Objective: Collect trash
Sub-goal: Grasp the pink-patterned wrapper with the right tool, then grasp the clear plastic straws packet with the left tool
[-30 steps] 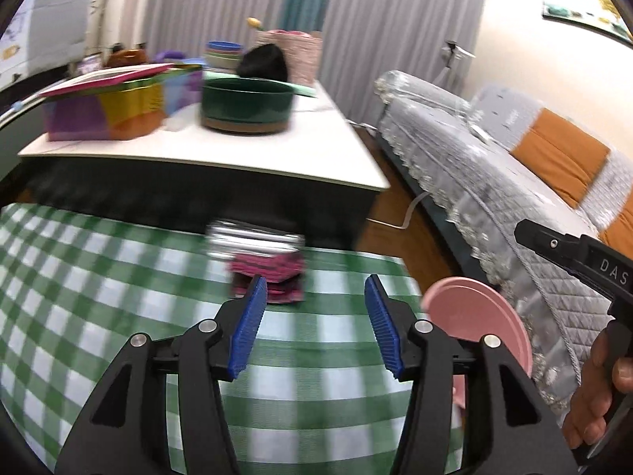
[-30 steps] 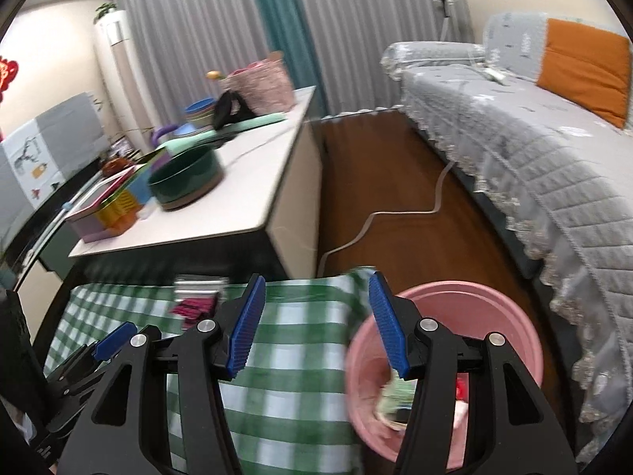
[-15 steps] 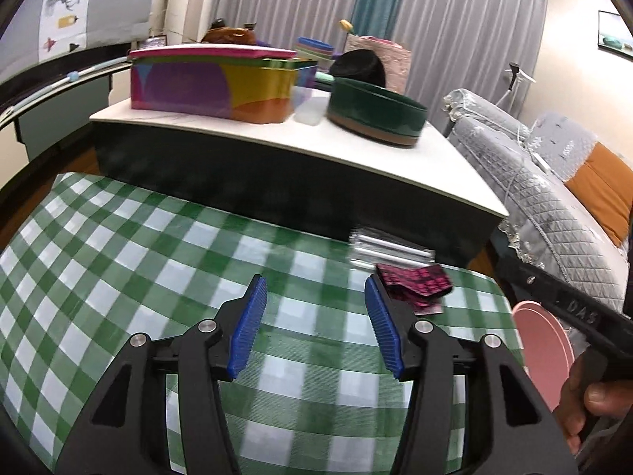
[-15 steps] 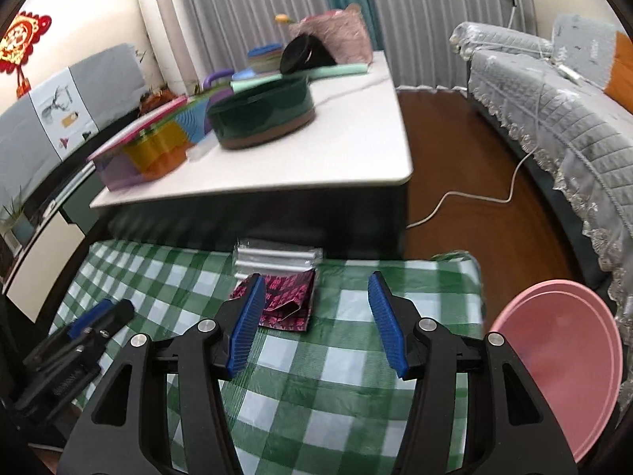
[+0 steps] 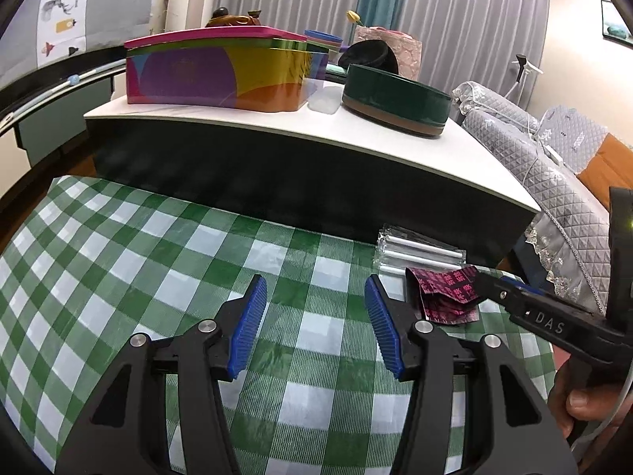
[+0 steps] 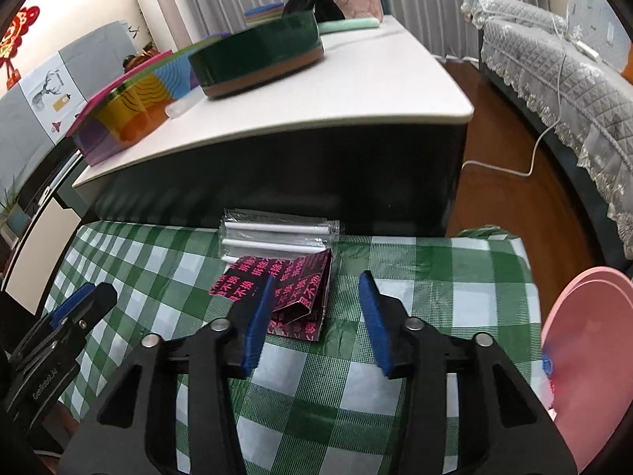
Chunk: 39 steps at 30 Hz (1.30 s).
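Apart, right fingers (image 6: 259,316) astride wrapper (image 6: 292,289).

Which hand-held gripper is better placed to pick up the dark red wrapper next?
Right. The right hand-held gripper is already at the dark red wrapper, its jaws just closing. The left hand-held gripper faces bare checked cloth.

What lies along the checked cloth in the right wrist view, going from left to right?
left gripper → dark red printed wrapper → right gripper → bare green checked cloth → pink bin past the cloth's right edge.
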Tool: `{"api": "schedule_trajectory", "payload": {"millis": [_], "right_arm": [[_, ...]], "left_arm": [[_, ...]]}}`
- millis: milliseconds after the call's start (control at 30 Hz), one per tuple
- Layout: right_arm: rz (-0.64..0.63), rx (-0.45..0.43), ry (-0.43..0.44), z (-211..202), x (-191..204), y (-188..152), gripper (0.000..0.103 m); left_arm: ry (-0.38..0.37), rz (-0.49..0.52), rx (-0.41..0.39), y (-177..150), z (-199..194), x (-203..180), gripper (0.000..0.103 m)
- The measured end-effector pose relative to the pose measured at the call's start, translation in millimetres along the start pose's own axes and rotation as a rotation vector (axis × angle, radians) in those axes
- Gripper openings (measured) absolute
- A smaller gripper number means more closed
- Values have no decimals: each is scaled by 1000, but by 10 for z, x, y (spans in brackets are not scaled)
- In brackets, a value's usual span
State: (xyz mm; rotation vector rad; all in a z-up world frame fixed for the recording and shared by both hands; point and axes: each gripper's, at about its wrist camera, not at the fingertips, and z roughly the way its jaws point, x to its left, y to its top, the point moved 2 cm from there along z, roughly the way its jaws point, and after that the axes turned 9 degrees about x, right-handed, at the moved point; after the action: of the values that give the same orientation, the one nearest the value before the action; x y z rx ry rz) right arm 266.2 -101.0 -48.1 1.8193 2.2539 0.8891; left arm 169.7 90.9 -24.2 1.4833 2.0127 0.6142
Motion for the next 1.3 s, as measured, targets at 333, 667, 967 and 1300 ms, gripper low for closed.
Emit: {"api": "schedule_trajectory", "payload": {"millis": [333,667,967,1300], "right_arm": [[2,23,39,29,11,-3,10],[-21,-6,-15,-324,-223,-72,9],[2,-5,-43,-496,-523,-155,10],[-12,12,-46,-529,-621,-214,10]], "left_arm": [[-43,17,3,112,141,-26,51],[-109,23,37,253,421,-168,51],[-140,73,103,298,729,-508,77],[-165,101,188,416,1058,-758,83]]}}
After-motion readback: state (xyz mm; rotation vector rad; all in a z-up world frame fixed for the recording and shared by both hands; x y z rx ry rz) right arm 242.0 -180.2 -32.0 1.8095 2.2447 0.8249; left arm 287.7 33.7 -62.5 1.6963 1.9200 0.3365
